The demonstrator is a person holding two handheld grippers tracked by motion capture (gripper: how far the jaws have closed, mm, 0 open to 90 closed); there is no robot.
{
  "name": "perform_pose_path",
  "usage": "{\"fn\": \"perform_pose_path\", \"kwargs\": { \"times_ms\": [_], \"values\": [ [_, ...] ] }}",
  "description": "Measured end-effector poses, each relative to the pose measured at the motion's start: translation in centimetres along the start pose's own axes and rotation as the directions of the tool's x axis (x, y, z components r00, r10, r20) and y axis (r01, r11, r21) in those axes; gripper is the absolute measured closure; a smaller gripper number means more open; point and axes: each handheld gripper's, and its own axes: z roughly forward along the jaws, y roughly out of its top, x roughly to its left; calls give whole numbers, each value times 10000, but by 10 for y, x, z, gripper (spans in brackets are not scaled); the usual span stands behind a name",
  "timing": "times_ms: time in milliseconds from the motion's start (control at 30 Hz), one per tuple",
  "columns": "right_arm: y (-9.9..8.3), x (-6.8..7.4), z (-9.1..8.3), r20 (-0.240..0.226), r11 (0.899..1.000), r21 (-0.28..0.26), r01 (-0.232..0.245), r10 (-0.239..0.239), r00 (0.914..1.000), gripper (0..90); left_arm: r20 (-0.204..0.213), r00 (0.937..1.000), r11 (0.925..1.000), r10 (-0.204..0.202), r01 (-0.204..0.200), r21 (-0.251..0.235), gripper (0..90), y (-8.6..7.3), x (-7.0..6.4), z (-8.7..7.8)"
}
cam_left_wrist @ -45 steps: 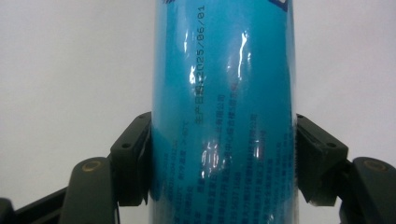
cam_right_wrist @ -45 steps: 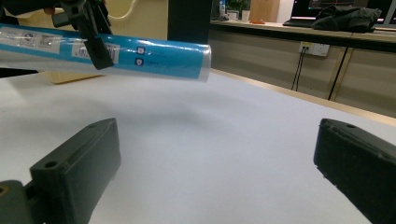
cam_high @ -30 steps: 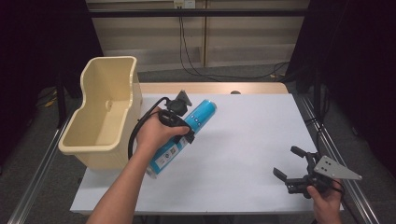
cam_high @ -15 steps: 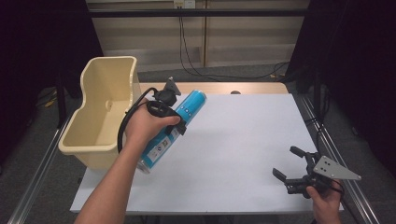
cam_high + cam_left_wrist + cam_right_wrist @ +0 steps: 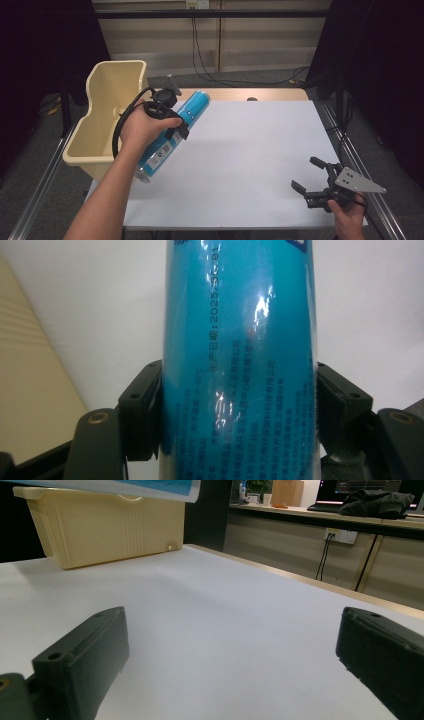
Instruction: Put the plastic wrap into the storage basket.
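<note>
Left gripper [image 5: 172,117] has its jaws clamped round the blue can [image 5: 172,132], held tilted above the bench [image 5: 260,150] just beside the cream bin [image 5: 107,115], right gripper [image 5: 317,182] well away from the bin at the near corner, jaws apart, holding nothing.

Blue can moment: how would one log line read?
left hand-held gripper: shut on blue can | can: lifted, tilted, beside cream bin | right hand-held gripper: open, idle

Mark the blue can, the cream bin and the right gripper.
Blue can [image 5: 192,108]: high view, upper body above the hand.
Cream bin [image 5: 82,145]: high view, bare inner floor.
Right gripper [image 5: 309,175]: high view, midway between its open fingertips.
</note>
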Motion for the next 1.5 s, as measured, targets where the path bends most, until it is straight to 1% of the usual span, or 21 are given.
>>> {"fn": "perform_pose_path", "kwargs": {
  "times_ms": [33,200,233,333,400,433,467,600,633,767,833,933,967,1067,1100,1233,1267,1333,1367,1433,1500],
  "values": [
    [0,0,0,-17,10000,29,4,-4,10000,1,-15,9999,9999,-163,163,-54,323,-2,3,-4],
    [0,1,1,-33,10000,31,-4,4,10000,1,-103,9995,9994,-293,291,-163,323,-5,10,-11],
    [0,1,1,-40,10000,35,5,-5,10000,1,-124,9991,9988,-415,412,-265,323,-6,13,-14],
    [0,1,1,-47,10000,-3,7,-7,10000,1,-150,9983,9981,-556,551,-290,323,-9,17,-18],
    [0,2,1,-55,10000,-2,-10,10,10000,1,-168,9983,9980,-563,558,-291,323,-9,18,-19],
    [0,2,1,-76,10000,-11,-12,12,10000,1,-194,9977,9972,-655,647,-384,323,-10,20,-22],
    [0,1,1,-83,10000,-7,19,-19,10000,1,-176,9973,9969,-719,712,-345,323,-11,21,-24],
    [0,1,1,-78,10000,-22,-42,42,10000,2,-224,9969,9963,-753,742,-444,323,-13,25,-30],
    [0,1,1,-87,10000,-24,-37,37,10000,1,-223,9956,9944,-911,898,-562,323,-15,27,-33],
    [0,2,1,-104,10000,-32,-17,16,9999,2,-238,9941,9923,-1061,1043,-665,323,-19,33,-40],
    [0,2,1,-113,10000,-19,-13,12,9999,1,-240,9916,9893,-1268,1247,-764,323,-21,36,-43],
    [0,1,1,-92,10000,-31,-5,4,10000,1,-252,9919,9896,-1242,1219,-763,323,-24,40,-46],
    [0,2,1,-88,10000,-29,-9,9,10000,1,-299,9888,9861,-1460,1430,-852,323,-27,42,-49],
    [0,2,1,-81,10000,-23,-4,4,10000,1,-357,9881,9858,-1494,1461,-830,323,-29,46,-53],
    [0,2,1,-87,10000,-6,24,-24,10000,1,-379,9851,9826,-1678,1641,-871,323,-32,49,-56],
    [0,3,2,-80,10000,-1,21,-21,10000,1,-453,9834,9810,-1754,1708,-918,323,-35,54,-60],
    [0,3,2,-91,10000,-11,9,-9,10000,1,-550,9815,9793,-1833,1775,-973,323,-36,56,-62],
    [0,4,2,-116,10000,12,10,-10,9999,1,-515,9807,9781,-1887,1830,-987,323,-37,58,-63],
    [0,4,2,-111,10000,18,67,-67,9999,1,-507,9785,9753,-1999,1937,-1062,323,-39,61,-64],
    [0,4,2,-103,10000,30,51,-51,9999,1,-571,9787,9763,-1973,1909,-1020,323,-40,62,-65],
    [0,4,2,-107,10000,34,48,-47,9999,1,-602,9770,9748,-2044,1976,-1036,323,-41,64,-67]
  ]
}}
